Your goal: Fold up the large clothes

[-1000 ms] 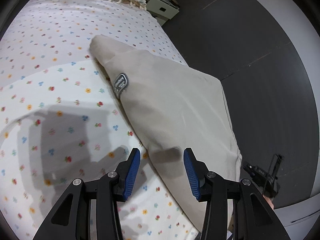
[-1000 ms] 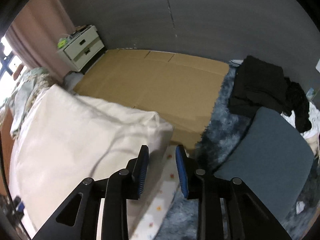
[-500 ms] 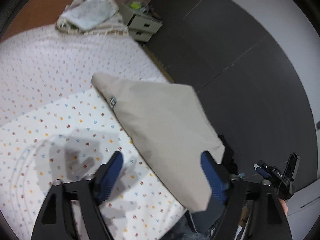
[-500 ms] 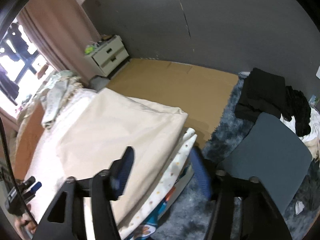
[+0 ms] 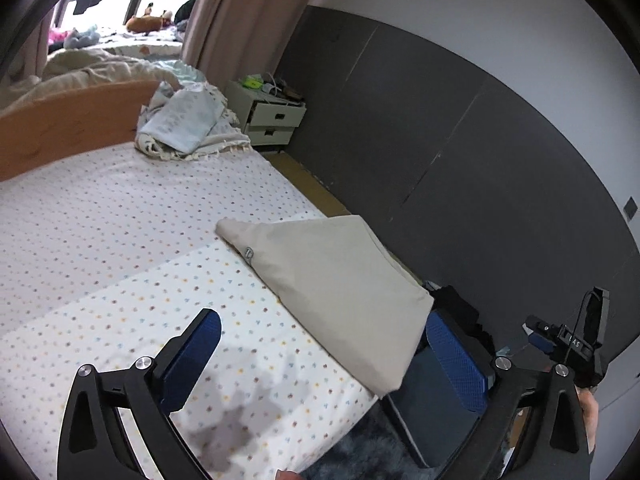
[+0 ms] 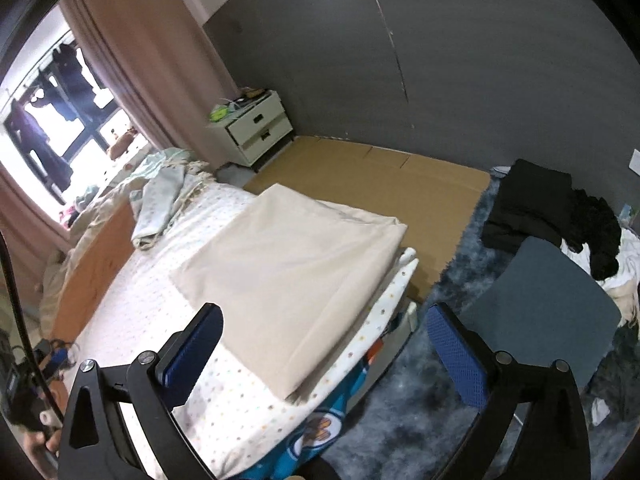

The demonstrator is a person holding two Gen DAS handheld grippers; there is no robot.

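A beige garment lies folded into a flat rectangle at the corner of the bed, which has a dotted sheet. In the right wrist view the same folded garment rests near the bed's foot edge. My left gripper hangs above the bed, apart from the fabric; its jaws are opening wide with nothing between them. My right gripper is also raised above the bed corner, jaws opening, nothing held. The right gripper's body shows at the left view's right edge.
A white nightstand stands by the dark wall. Crumpled pale bedding lies against the wooden headboard. Beside the bed are flat cardboard, a shaggy blue rug, a blue chair seat and a pile of black clothes.
Both grippers have risen and drawn back from the folded garment, and their jaws have spread from narrow to wide. The garment stays flat on the bed.
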